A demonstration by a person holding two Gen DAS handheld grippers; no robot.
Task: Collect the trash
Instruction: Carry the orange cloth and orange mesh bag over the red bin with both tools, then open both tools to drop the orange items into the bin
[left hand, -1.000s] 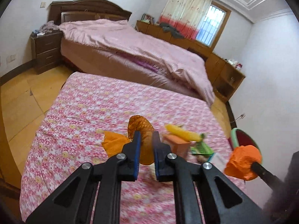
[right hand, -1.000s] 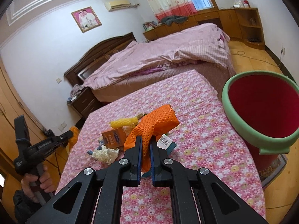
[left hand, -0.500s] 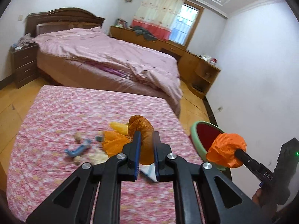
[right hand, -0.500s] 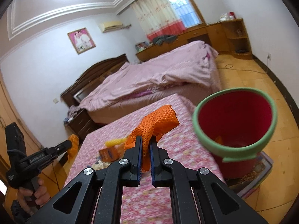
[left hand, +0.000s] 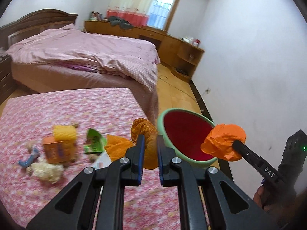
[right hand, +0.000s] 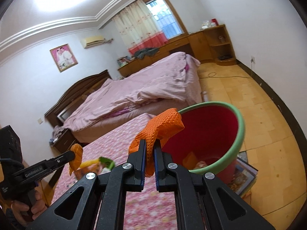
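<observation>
1. Readable writing: the right gripper (left hand: pixel 235 142), seen from the left wrist view, carries "DAS" in white on its black finger; the left gripper (right hand: pixel 73 154), seen from the right wrist view, carries "GenRobot.AI" along its side.
2. The left gripper's fingers (left hand: pixel 140 149) are nearly closed, pinching a crumpled brown-orange wrapper (left hand: pixel 144 132) that sticks up between the blue pads.
3. The right gripper's fingers (right hand: pixel 142 153) are closed tight on a piece of orange mesh (right hand: pixel 163 124), which bulges above them.
4. Both grippers point forward and somewhat downward; a hand (right hand: pixel 28 209) wraps each handle, the right one (left hand: pixel 262 197) low at the picture's edge.
5. The red bucket with a green rim (right hand: pixel 240 134) stands on the floor beside the floral-covered table (left hand: pixel 76 107); the mesh hangs at its near rim, the wrapper just beside it. Some trash lies inside.
6. Still on the table: an orange box (left hand: pixel 55 149), a yellow packet (left hand: pixel 64 132), a green wrapper (left hand: pixel 94 141), an orange net scrap (left hand: pixel 117 147), a white crumpled wad (left hand: pixel 46 170).
</observation>
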